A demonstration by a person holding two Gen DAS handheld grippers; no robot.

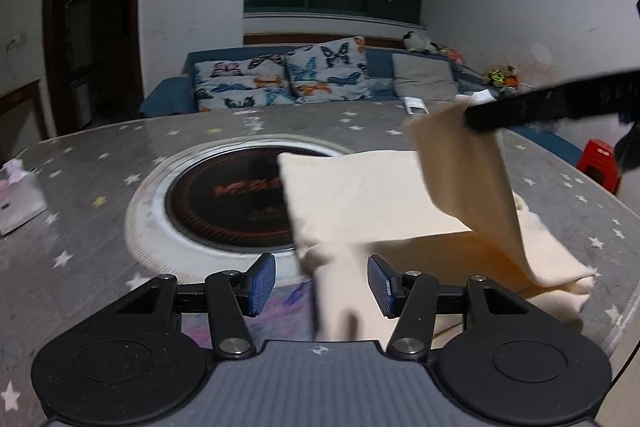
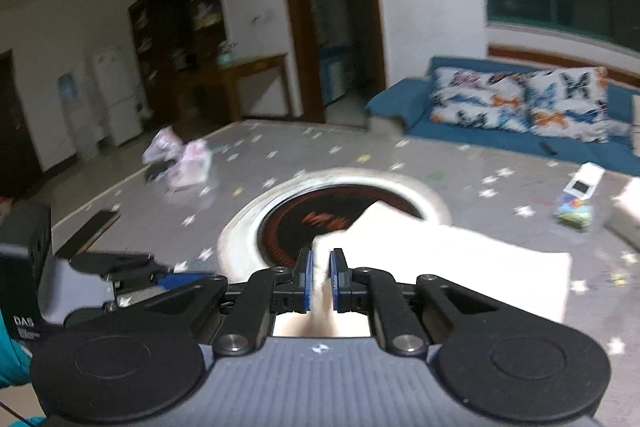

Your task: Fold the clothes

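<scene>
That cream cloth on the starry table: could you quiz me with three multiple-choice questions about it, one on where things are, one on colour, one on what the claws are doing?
1. Where does the cream cloth lie in relation to the round black hob set in the table?
A. Far from it, on the sofa
B. Partly over its right edge
C. Underneath it

2. What colour are the pads on the left claw?
A. Blue
B. Red
C. Yellow

3. What is the right claw doing?
A. Open, holding nothing
B. Shut on the cream cloth
C. Shut on a phone

Answers:
1 B, the left wrist view shows the cloth's corner covering the hob's right side.
2 A, both pads show blue, standing wide apart.
3 B, its pads pinch a fold of cloth between them.
</scene>
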